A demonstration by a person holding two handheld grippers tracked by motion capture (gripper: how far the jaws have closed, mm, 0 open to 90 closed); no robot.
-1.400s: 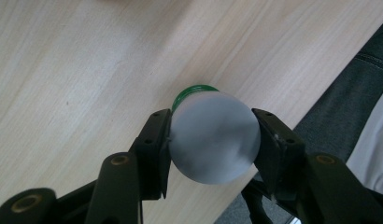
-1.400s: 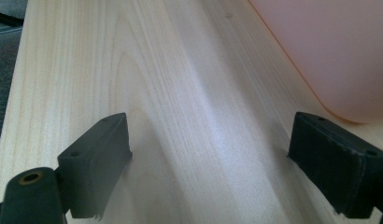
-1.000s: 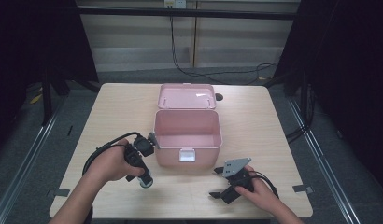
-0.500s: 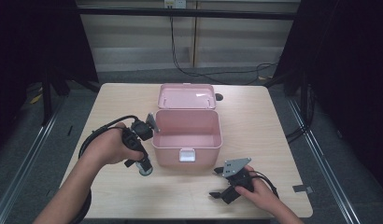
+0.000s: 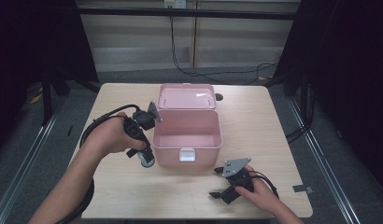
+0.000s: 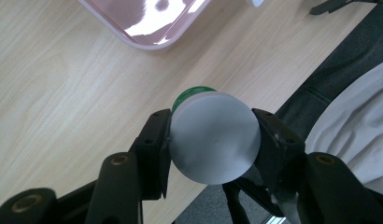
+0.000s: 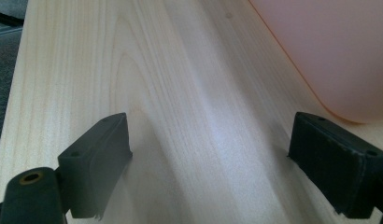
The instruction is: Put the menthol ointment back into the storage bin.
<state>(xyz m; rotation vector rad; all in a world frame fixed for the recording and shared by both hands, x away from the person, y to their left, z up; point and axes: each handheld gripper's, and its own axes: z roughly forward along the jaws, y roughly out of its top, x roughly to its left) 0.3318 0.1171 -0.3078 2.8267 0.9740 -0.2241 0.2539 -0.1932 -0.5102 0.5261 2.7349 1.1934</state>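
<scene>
An open pink box (image 5: 186,140) stands mid-table, its lid (image 5: 186,97) folded back behind it. My left gripper (image 5: 144,151) is held just left of the box, shut on a small grey-ended canister (image 5: 146,160) with a green band. In the left gripper view the jaws (image 6: 210,126) clamp the canister (image 6: 213,142) from both sides above the table, with a corner of the box (image 6: 147,23) beyond. My right gripper (image 5: 217,183) rests on the table in front of the box's right corner, open with nothing between its fingers (image 7: 96,163). The box wall (image 7: 334,51) rises at the upper right.
The wooden table (image 5: 255,121) has bare room on both sides of the box. Cables (image 5: 94,128) loop from the left gripper over the person's wrist. The table's near edge lies close behind the right hand (image 5: 264,193). Dark floor and rails surround the table.
The left gripper has carried the canister away from the person, up alongside the box's left wall. The right gripper has stayed in place.
</scene>
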